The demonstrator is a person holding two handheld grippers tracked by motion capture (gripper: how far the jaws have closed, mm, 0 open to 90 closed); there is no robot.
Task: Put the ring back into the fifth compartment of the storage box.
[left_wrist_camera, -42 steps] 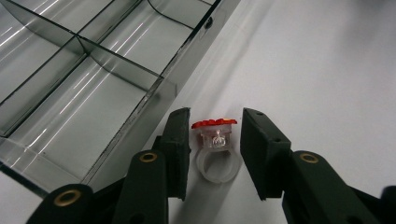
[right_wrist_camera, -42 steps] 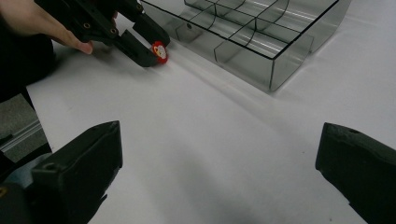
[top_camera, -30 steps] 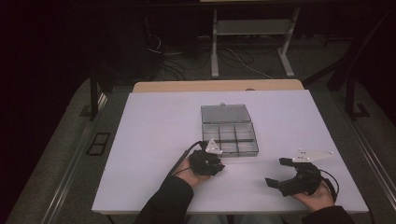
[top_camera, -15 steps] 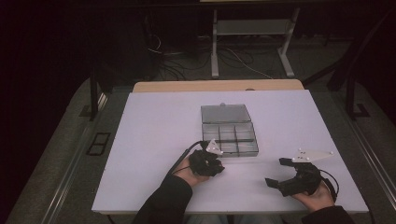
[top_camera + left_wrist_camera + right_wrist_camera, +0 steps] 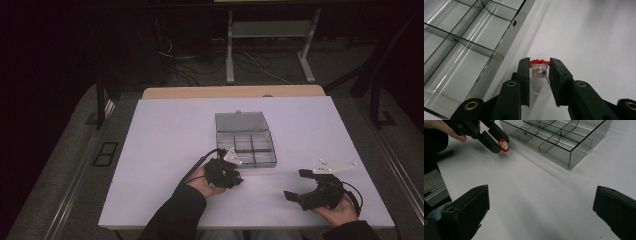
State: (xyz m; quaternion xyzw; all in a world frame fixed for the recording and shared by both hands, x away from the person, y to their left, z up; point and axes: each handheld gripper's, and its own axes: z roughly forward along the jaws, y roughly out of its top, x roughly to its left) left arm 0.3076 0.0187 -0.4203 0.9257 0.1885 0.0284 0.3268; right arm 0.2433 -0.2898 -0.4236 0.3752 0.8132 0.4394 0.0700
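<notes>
Resting nearest the table's front edge, the right gripper (image 5: pixel 298 186) sat in the person's right hand (image 5: pixel 340 212) with its black jaws spread wide and nothing between them. Slightly farther in, the left gripper (image 5: pixel 539 72) was closed on a small clear plastic ring with a red frilled lion-face top (image 5: pixel 539 70), held just above the white tabletop (image 5: pixel 165 145). Just beyond it lay a clear smoky plastic compartment box (image 5: pixel 246 148), its lid (image 5: pixel 241 121) folded open toward the far side, the ring just outside the box's near wall.
</notes>
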